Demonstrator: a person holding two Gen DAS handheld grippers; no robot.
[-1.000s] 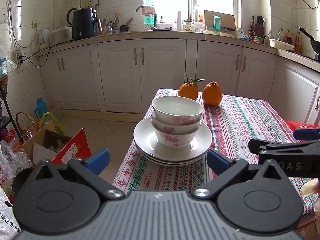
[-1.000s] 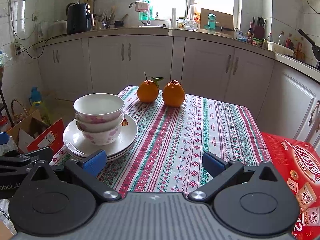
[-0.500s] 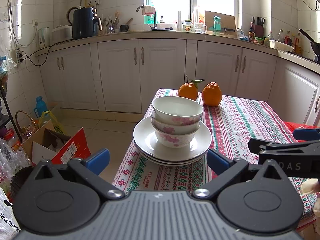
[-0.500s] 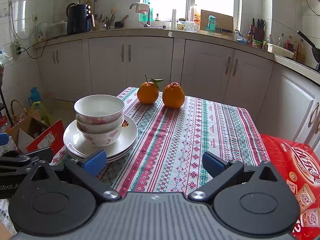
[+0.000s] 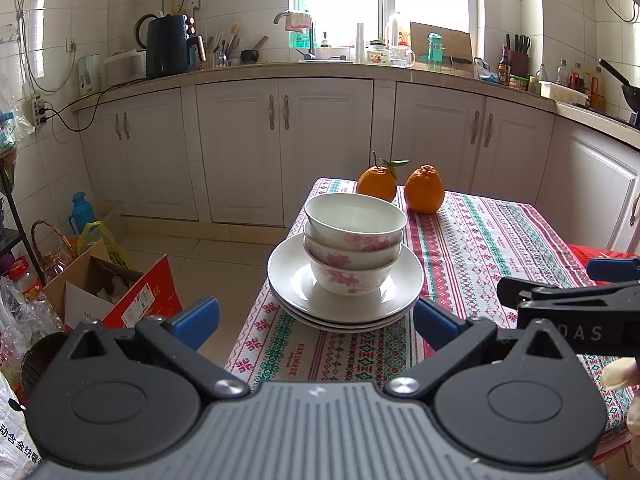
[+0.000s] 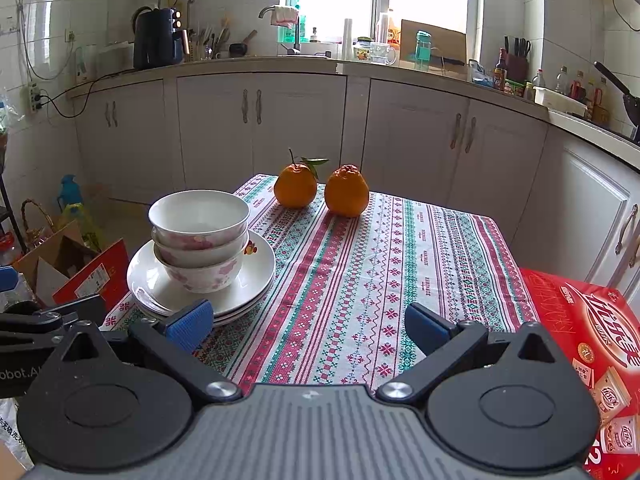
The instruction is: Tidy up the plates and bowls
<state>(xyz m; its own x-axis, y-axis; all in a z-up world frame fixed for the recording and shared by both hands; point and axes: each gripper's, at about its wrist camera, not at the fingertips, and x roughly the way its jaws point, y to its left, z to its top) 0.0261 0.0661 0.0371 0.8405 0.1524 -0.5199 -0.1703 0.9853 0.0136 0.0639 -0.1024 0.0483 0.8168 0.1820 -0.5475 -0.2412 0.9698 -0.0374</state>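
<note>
Three nested bowls sit on a stack of plates at the near left corner of a table, the plate rims close to the cloth's left edge and the floor drop beyond. The left gripper hovers before the stack, jaws spread and empty; the right gripper hangs beside it, likewise spread, over bare striped cloth. Two oranges stand at the far edge. The tablecloth reads "HANDMADE"; a red box lies at right.
</note>
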